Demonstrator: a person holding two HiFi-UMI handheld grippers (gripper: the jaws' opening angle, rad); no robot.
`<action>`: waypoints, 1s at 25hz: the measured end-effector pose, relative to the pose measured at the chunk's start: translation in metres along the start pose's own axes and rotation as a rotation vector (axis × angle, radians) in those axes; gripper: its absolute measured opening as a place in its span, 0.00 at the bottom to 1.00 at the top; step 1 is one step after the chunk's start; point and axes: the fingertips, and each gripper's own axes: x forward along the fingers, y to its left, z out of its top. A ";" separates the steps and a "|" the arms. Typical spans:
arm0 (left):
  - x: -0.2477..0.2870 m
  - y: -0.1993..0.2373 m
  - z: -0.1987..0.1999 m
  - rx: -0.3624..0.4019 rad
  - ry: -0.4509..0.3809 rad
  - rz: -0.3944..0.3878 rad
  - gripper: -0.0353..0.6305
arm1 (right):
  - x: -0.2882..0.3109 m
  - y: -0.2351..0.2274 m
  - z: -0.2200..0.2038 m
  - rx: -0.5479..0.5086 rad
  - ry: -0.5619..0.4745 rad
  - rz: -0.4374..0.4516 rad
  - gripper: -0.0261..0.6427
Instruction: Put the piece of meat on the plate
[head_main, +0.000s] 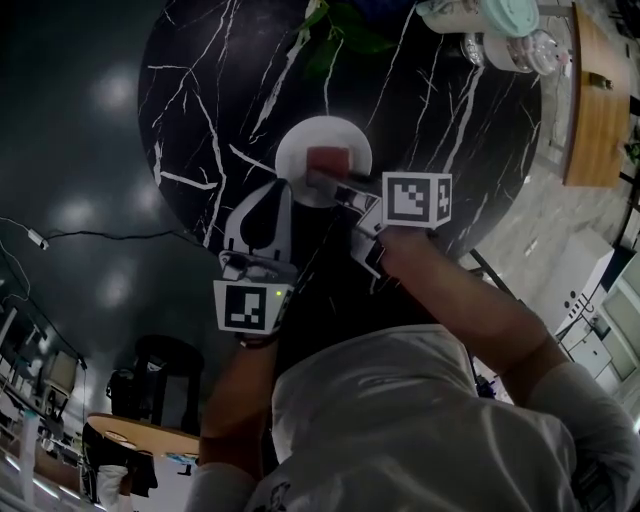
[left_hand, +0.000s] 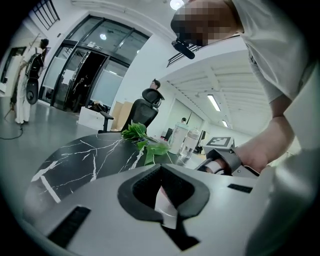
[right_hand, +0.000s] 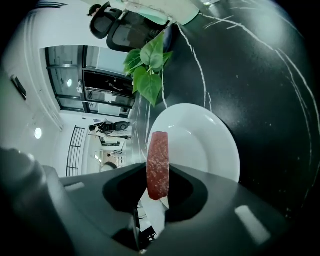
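Note:
A white plate (head_main: 300, 150) lies in the middle of the round black marble table (head_main: 220, 90). My right gripper (head_main: 330, 182) reaches over the plate's near side, shut on a red slab of meat (head_main: 326, 160). In the right gripper view the meat (right_hand: 158, 162) stands on edge between the jaws, just above the plate (right_hand: 210, 145). My left gripper (head_main: 284, 192) is at the plate's near left rim. In the left gripper view its jaws are closed on a thin white edge, the plate rim (left_hand: 165, 205). The right gripper's marker cube (left_hand: 220, 142) shows beside it.
A green leafy sprig (head_main: 335, 35) lies on the table beyond the plate. Clear bottles and a lidded container (head_main: 500, 35) stand at the far right rim. A wooden table (head_main: 595, 90) is off to the right, and an office chair (left_hand: 145, 107) behind the table.

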 end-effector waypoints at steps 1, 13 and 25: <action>-0.001 0.000 -0.001 -0.004 0.001 -0.002 0.06 | 0.000 -0.001 0.001 -0.001 -0.001 -0.013 0.17; -0.010 -0.005 0.002 -0.048 -0.002 -0.040 0.06 | 0.006 0.009 -0.003 -0.269 0.019 -0.156 0.25; -0.044 -0.002 0.020 -0.058 -0.034 -0.050 0.06 | -0.022 0.016 -0.005 -0.421 -0.034 -0.307 0.34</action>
